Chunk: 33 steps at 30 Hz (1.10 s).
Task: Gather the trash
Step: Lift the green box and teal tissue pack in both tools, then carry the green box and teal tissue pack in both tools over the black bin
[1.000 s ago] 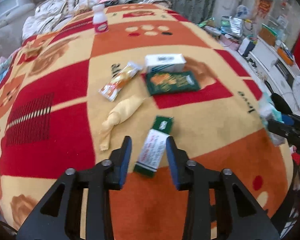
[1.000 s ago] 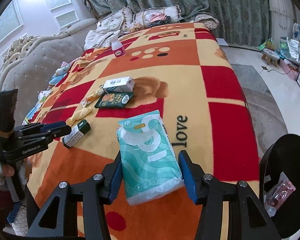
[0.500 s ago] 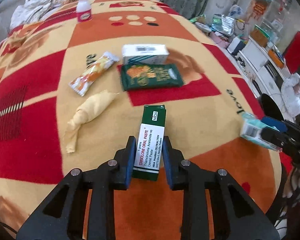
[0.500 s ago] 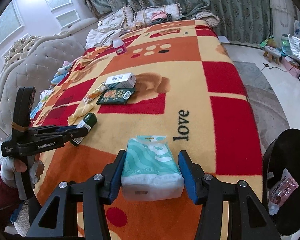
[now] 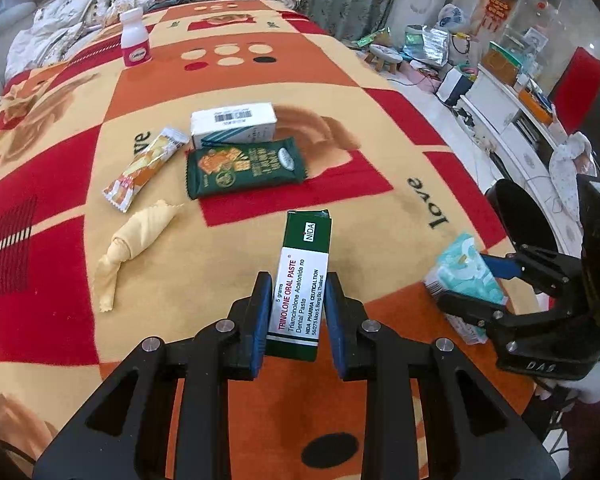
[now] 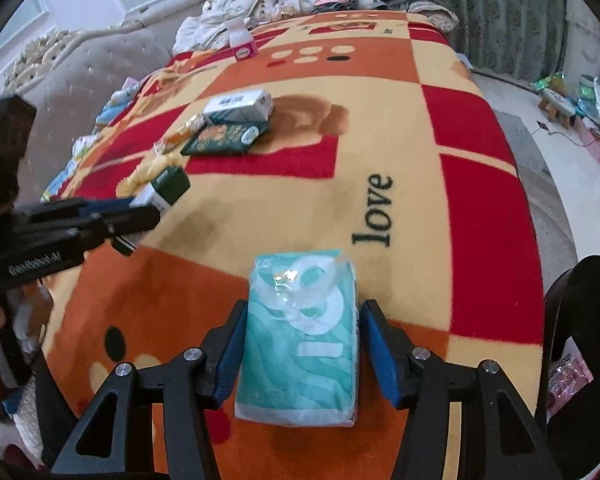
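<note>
Left gripper clamped on dental paste box, right gripper, jaws opening, around tissue pack, both lifted for black bin.

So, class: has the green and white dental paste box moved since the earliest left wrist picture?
Yes. The dental paste box has left the blanket, lifted between the left hand-held gripper's pads.

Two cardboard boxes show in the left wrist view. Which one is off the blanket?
The green-and-white Trinolone Oral Paste box, clamped between the left tool pads and raised. The white barcoded box lies flat on the blanket, behind the green cracker packet.
</note>
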{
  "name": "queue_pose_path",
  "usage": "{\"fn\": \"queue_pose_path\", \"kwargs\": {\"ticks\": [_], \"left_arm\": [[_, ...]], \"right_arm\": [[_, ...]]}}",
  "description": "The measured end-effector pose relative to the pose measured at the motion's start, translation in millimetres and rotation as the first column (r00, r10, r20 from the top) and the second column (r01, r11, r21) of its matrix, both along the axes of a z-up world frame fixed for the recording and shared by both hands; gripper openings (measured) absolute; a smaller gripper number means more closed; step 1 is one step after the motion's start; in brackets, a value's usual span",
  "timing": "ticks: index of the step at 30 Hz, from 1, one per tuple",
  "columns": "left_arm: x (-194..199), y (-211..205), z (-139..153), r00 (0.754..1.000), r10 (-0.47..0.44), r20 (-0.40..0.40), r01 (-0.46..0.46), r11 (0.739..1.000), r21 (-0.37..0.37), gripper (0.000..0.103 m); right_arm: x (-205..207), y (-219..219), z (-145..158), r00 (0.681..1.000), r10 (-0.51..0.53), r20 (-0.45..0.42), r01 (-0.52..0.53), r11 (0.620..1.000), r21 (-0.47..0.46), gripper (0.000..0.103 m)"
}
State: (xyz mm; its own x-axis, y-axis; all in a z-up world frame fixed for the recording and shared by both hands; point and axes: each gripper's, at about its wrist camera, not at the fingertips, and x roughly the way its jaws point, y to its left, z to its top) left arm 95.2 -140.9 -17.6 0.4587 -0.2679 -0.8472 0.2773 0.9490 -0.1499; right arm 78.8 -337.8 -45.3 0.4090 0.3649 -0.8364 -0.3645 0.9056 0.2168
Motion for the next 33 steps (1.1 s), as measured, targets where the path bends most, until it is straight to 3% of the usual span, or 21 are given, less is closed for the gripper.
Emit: {"fn": "queue_pose_path", "kwargs": {"ticks": [4, 15, 33], "left_arm": [[-1, -13, 8, 1.0, -0.022, 0.022, 0.021, 1.0, 0.006, 0.024], [2, -81, 29, 0.989, -0.127, 0.077, 0.127, 0.992, 0.012, 0.024], [4, -194, 32, 0.952, -0.292, 0.088, 0.291, 0.956, 0.022, 0.022]], "right_arm": [[-5, -4, 7, 0.999, -0.013, 0.044, 0.014, 1.0, -0.02, 0.048], [-16, -55, 47, 0.984, -0.12, 0.132, 0.116, 0.993, 0.038, 0.048], [-32, -167, 55, 0.926, -0.353, 0.135, 0.348, 0.936, 0.055, 0.048]]}}
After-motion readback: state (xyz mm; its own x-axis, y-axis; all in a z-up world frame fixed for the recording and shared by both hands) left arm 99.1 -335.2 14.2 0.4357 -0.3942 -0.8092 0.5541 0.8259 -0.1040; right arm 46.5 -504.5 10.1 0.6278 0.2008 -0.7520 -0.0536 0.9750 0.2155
